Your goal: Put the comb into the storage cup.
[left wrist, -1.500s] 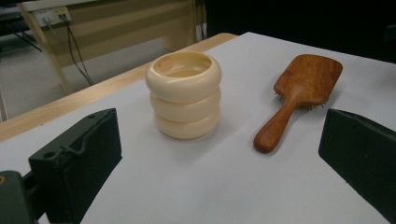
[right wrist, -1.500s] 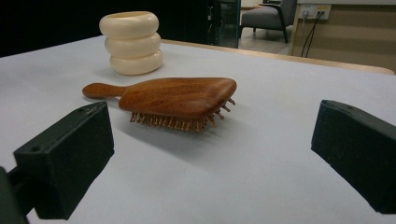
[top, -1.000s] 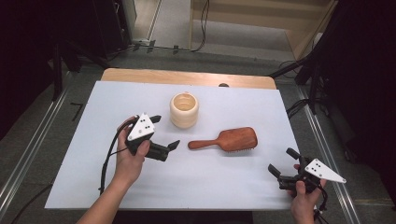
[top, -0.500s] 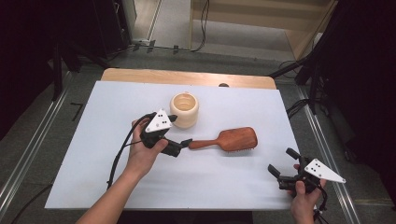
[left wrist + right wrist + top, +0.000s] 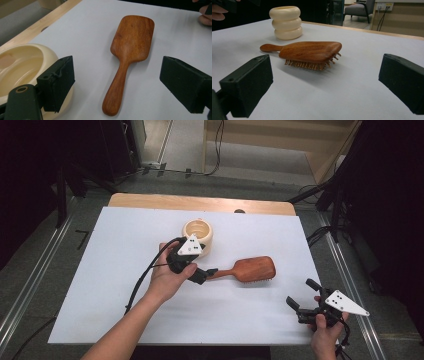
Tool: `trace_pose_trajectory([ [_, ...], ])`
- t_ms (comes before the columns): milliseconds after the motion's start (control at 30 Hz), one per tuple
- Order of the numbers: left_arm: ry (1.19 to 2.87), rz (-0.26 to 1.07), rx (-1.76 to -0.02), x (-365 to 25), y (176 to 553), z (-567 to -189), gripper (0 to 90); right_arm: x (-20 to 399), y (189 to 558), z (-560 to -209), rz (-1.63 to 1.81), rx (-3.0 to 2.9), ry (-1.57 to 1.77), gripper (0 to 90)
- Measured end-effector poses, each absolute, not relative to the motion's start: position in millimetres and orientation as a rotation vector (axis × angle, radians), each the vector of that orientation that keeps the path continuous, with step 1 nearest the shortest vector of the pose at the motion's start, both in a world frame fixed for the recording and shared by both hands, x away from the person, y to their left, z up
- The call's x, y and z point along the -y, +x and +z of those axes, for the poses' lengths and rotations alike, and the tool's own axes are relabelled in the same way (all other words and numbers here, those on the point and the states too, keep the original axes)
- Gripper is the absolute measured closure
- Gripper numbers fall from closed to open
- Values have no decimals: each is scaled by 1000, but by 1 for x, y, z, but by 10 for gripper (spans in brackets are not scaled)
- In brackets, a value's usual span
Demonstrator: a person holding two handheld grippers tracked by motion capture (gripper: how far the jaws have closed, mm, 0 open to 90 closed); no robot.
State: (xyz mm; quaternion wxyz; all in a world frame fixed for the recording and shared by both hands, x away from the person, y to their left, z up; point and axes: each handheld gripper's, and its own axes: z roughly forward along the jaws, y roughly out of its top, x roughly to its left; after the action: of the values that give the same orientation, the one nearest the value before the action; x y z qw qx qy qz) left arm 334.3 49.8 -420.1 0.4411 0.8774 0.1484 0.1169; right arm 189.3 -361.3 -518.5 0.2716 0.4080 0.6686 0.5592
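A brown wooden hairbrush [image 5: 250,268] lies bristles down on the white sheet, its handle pointing left. Behind the handle stands a cream ribbed pot [image 5: 199,232]. My left gripper [image 5: 207,274] is at the handle's end. In the left gripper view the brush [image 5: 131,40] runs away from me and its handle end lies between the pads [image 5: 58,82], untouched; the jaws have just been closing and still stand wide apart. The pot [image 5: 22,65] is close by the left pad. My right gripper [image 5: 302,293] rests open near the front right corner, facing the brush [image 5: 310,51] and pot [image 5: 285,22].
The white sheet [image 5: 120,245] covers a wooden table whose bare strip [image 5: 200,202] runs along the back. Metal rails [image 5: 35,280] flank the table. The left gripper's black cable [image 5: 142,282] loops over the sheet beside the forearm.
The left hand has carried its gripper rightward from left of the pot to the brush handle's end, with the jaws narrowing a little. The right gripper has stayed put.
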Motion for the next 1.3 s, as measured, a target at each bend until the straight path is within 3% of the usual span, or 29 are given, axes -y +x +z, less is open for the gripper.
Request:
trace_pose_trajectory([
  [767,2387,230,-234,4,350,-443,170,360,190,-518,1493,-1811,1088,0],
  [1300,2487,164,-265,22,362,-466,336,359,190,-518,1488,-1813,1090,0],
])
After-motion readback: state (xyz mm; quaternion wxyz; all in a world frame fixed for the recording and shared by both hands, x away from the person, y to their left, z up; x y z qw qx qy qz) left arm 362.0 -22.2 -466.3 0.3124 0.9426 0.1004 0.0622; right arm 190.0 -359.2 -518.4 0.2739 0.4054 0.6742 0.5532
